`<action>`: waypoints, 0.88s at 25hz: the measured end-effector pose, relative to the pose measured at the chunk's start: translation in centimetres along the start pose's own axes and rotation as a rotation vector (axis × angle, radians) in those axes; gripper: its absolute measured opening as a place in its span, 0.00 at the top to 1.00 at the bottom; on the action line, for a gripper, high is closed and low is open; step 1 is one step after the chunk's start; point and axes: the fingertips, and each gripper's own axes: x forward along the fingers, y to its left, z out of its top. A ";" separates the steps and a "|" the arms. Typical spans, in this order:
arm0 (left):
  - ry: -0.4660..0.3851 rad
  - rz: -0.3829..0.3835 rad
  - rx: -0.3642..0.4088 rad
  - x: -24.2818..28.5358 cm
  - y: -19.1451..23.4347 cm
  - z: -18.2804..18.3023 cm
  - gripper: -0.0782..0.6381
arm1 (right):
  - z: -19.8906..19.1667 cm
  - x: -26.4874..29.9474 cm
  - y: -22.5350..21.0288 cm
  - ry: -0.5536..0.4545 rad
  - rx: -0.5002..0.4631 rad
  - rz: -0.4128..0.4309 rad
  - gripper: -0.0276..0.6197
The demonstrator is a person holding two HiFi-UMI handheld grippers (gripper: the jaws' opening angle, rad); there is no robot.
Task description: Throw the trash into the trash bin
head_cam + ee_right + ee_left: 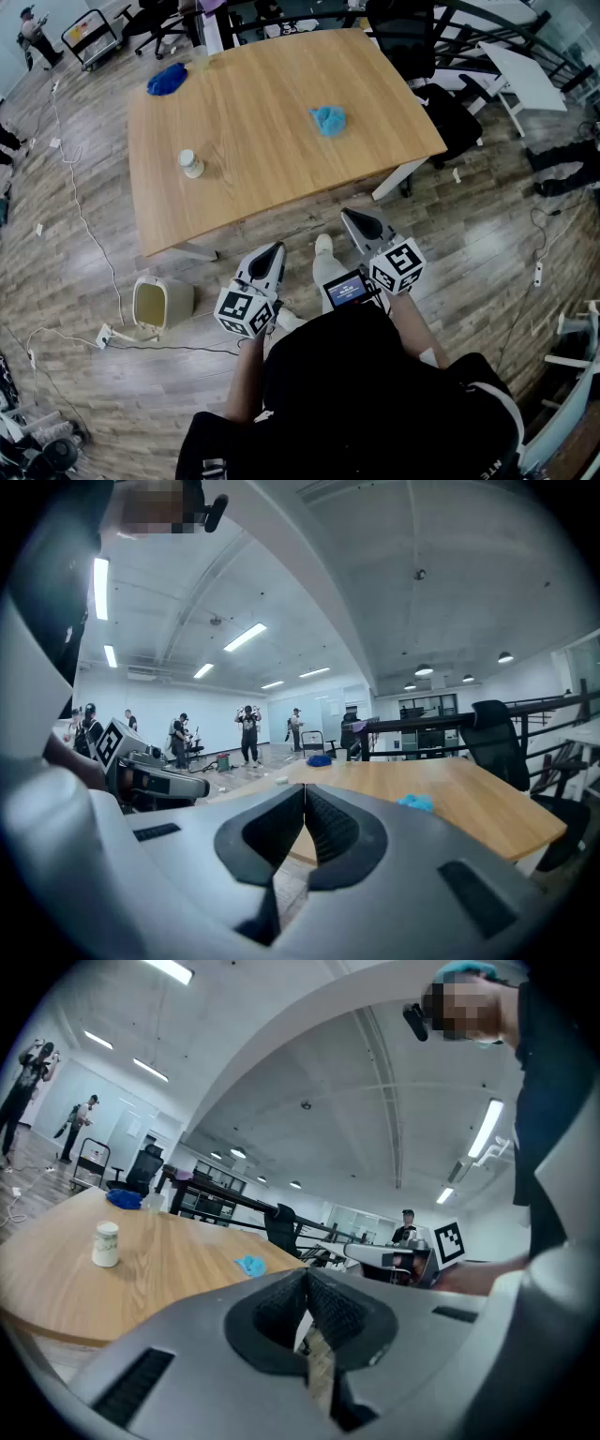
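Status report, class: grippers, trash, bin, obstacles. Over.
Left hand-held gripper shut, empty; right hand-held gripper the same. Blue trash on table, untouched. Bin on floor by table's near corner. Nothing between grippers and trash.

Light wood-grain table (281, 178) with a turquoise wad (328, 119) toward its 3 o'clock, a deeper blue cloth (167, 79) at 11, a whitish bottle (191, 164) at 8, a cream bin (161, 302) on the grey-brown plank floor (75, 375), plus the grey left gripper (277, 248) and right gripper (352, 216) with black-and-white square-marker cubes.
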 end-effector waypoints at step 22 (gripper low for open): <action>0.377 -0.080 0.186 34.6 7.7 0.1 0.85 | 1.4 9.0 -31.2 -0.014 0.159 -0.163 0.96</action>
